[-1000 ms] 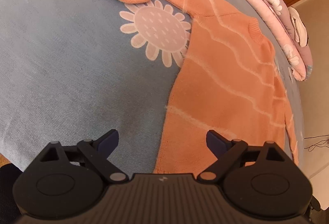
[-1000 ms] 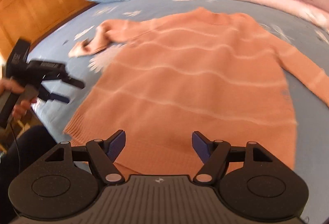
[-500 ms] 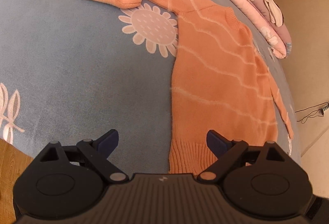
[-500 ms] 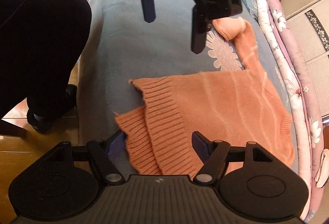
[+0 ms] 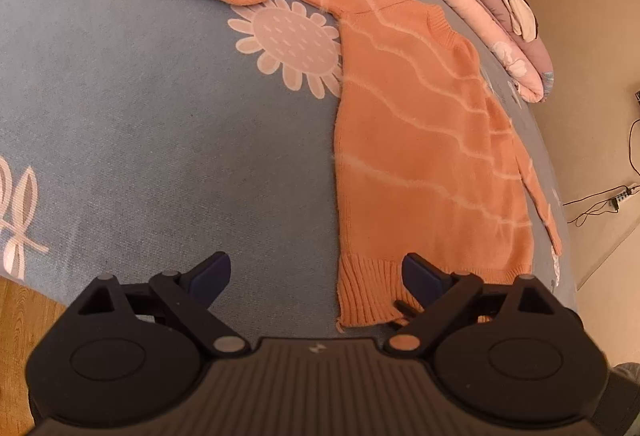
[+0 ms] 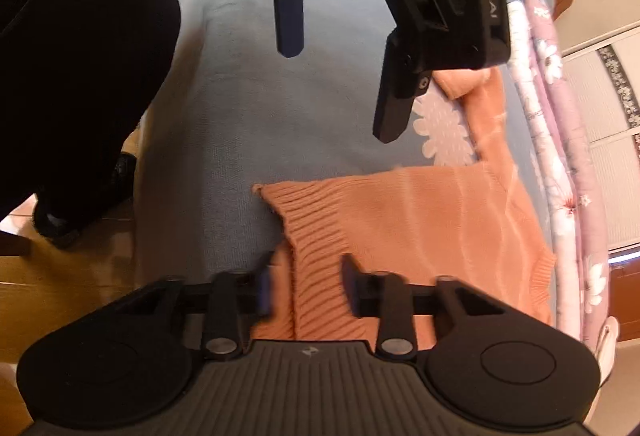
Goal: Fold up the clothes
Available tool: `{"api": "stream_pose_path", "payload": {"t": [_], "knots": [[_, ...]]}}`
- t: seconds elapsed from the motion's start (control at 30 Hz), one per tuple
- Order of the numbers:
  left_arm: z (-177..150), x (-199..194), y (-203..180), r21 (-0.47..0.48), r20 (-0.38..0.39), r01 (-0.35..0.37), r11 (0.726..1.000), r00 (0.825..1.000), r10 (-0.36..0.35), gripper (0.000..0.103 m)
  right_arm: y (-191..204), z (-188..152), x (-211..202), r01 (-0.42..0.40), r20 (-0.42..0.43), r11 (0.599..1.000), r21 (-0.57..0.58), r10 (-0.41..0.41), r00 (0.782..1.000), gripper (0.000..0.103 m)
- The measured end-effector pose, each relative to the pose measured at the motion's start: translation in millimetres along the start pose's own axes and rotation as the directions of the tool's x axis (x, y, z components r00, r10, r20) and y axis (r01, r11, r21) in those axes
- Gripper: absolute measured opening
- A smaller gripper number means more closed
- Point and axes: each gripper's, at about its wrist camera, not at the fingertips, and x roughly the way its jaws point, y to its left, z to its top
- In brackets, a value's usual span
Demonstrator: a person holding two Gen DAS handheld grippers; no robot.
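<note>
Right gripper closing on the ribbed hem of one orange sweater, knit bunched between the fingers. Left gripper spread wide above the hem corner, gripping nothing. Sweater flat on a blue flowered bedsheet, one sleeve crumpled. No containers visible.

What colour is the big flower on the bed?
Pale pink flower on the blue bedsheet, clearest in the left wrist view.

Each tool is matte black with a ribbed housing, two round side discs, silver pivot screws and dark blue pads. The left tool carries white lettering. The person wears black trousers and a dark shoe.
</note>
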Motion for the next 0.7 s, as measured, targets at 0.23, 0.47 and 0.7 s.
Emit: {"api": "stream_pose_path", "payload": {"t": [0.23,0.47,0.7], "knots": [[-20,-1,-28,0.338,0.015,-0.086,0.937,0.996,0.086,0.093,-99,-9,-31,-0.161,0.064,0.876,0.455,0.148,0.987,0.007],[-51,25,-100,0.86,0.248,-0.275,0.43,0.961,0.119,0.092,-143,-24,-52,-0.205,0.1,0.807,0.554,0.179,0.979,0.007],[-70,53,-124,0.93,0.274,-0.28,-0.239,0.96,-0.056,0.08,-138,-32,-50,-0.243,0.117,0.792,0.561,0.214,0.97,0.007]]}}
